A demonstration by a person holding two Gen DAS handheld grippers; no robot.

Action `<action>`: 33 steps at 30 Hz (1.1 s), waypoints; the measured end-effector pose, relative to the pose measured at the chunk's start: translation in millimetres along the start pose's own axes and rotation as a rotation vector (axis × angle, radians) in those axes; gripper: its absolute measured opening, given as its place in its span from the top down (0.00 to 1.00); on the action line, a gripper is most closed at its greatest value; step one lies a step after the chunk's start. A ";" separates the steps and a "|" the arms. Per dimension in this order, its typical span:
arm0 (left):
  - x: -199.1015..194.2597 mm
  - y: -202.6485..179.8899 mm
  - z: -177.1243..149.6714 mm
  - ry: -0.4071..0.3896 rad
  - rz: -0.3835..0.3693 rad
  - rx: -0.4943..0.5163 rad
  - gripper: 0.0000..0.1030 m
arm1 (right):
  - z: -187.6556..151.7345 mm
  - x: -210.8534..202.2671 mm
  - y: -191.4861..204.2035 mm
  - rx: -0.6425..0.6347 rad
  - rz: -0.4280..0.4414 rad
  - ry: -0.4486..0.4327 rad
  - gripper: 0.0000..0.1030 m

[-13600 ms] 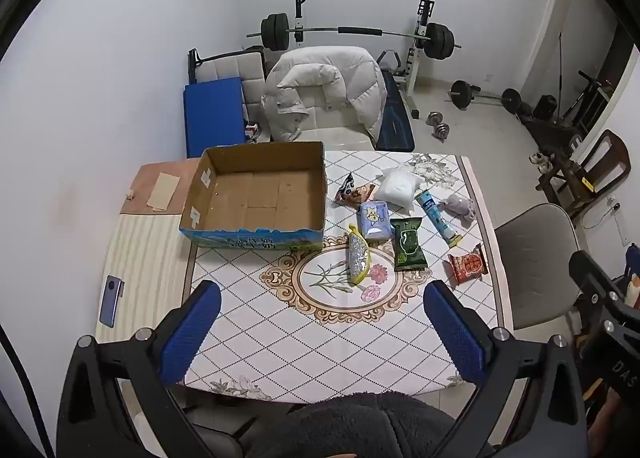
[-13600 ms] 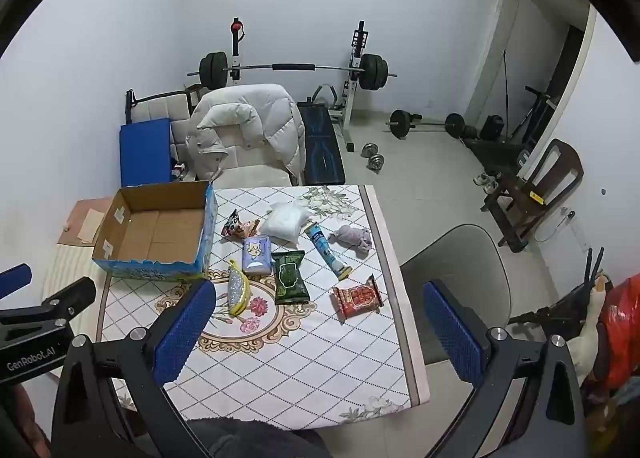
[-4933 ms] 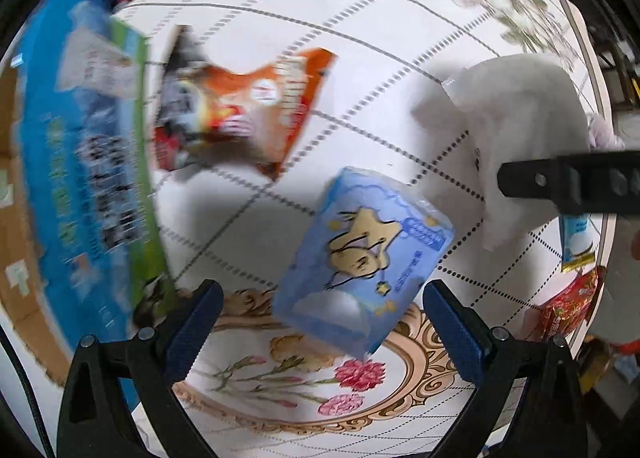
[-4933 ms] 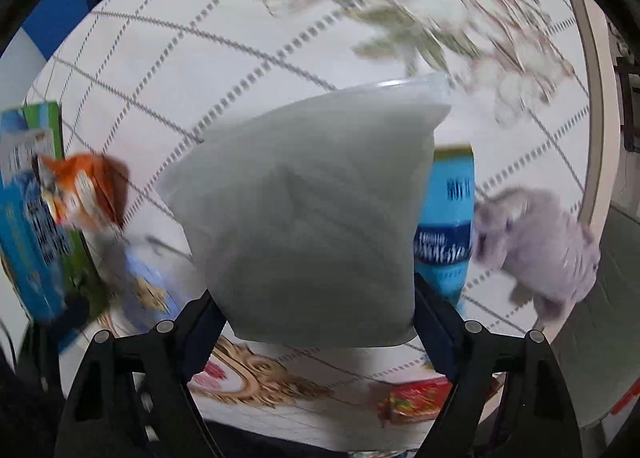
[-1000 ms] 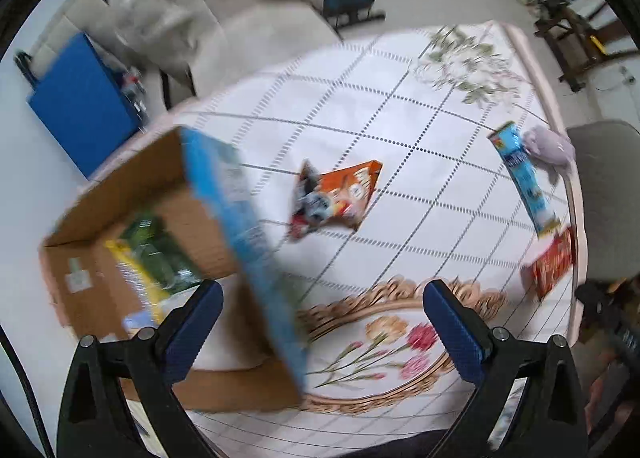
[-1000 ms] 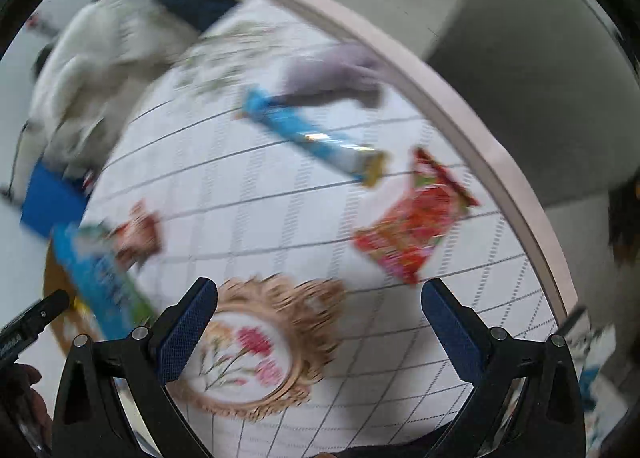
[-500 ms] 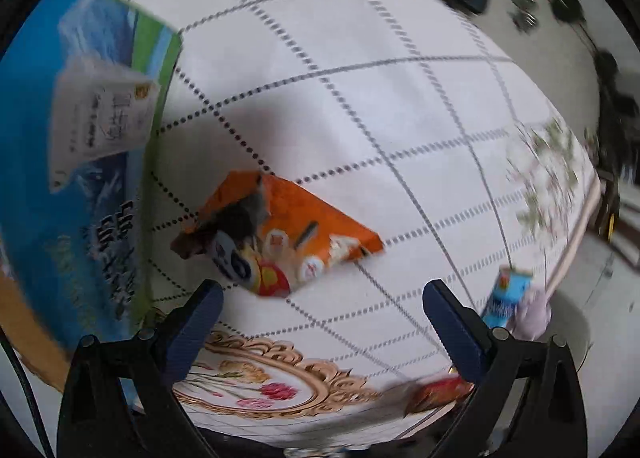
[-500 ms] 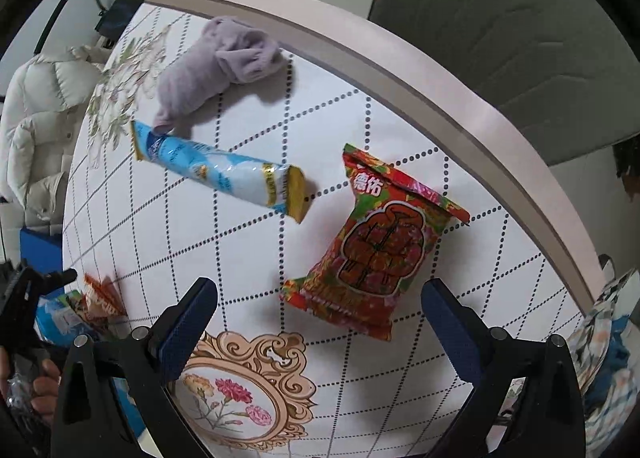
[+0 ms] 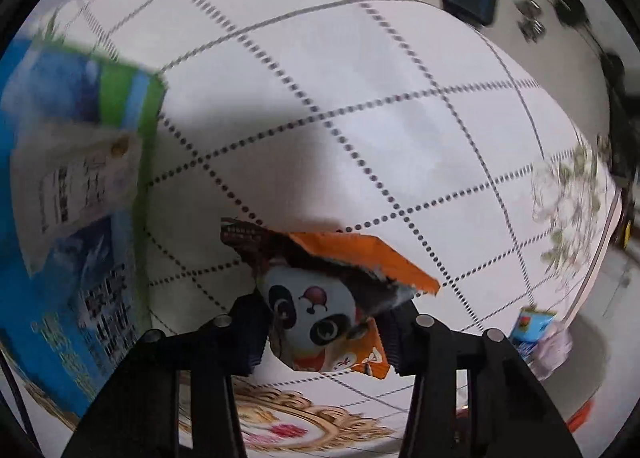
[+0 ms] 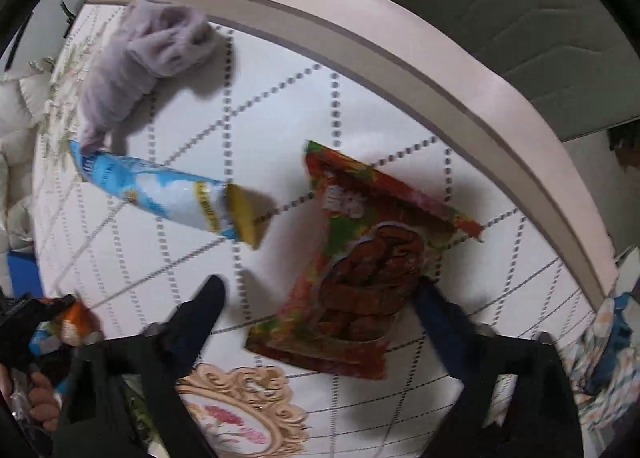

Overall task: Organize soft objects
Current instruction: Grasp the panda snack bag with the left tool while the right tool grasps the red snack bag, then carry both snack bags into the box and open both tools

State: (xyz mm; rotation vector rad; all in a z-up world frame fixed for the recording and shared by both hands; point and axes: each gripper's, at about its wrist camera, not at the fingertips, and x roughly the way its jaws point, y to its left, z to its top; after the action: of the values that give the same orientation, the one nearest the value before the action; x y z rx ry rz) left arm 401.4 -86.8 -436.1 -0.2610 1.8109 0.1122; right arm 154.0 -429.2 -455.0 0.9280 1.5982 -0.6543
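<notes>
Orange panda-print snack packet [image 9: 332, 298] pinched between closed left gripper [image 9: 326, 332] fingers; right gripper [image 10: 320, 306] open, straddling red crinkled snack bag [image 10: 360, 270].

The panda snack bag [image 9: 320, 298] is lying just right of the box [image 9: 76, 194]; the plush toy [image 10: 144, 54] is touching the tube pack [image 10: 160, 190] beside the noodle packet [image 10: 360, 270].

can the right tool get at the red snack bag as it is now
Probably yes. The right tool is open, with one finger on each side of the red snack bag. The bag lies flat on the tablecloth, and the blue tube pack lies clear of it.
</notes>
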 end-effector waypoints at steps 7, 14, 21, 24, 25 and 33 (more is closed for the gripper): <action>6.2 -48.2 -21.5 -0.076 0.180 0.417 0.59 | -13.4 0.1 10.5 -0.212 -0.090 -0.019 0.45; 16.1 -58.6 -21.2 -0.007 0.147 0.496 0.47 | -22.0 -0.1 13.2 -0.268 -0.084 -0.009 0.28; 25.1 -61.6 -21.3 0.005 0.159 0.485 0.36 | -10.5 2.2 -6.6 -0.174 -0.011 0.031 0.24; 29.1 -67.8 -15.6 -0.012 0.173 0.474 0.43 | -10.2 16.7 -16.3 -0.120 0.026 0.090 0.24; 28.3 -71.2 -17.5 -0.027 0.173 0.469 0.58 | -11.6 16.4 -15.9 -0.122 0.021 0.080 0.29; -5.3 -61.7 -65.2 -0.136 0.118 0.487 0.67 | -49.6 -12.8 8.0 -0.238 -0.016 -0.030 0.55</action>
State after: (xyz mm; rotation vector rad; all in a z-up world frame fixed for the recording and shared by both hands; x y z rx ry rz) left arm 355.7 -160.0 -410.6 0.1951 1.6597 -0.2226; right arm 135.0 -387.4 -430.8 0.7272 1.6181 -0.4736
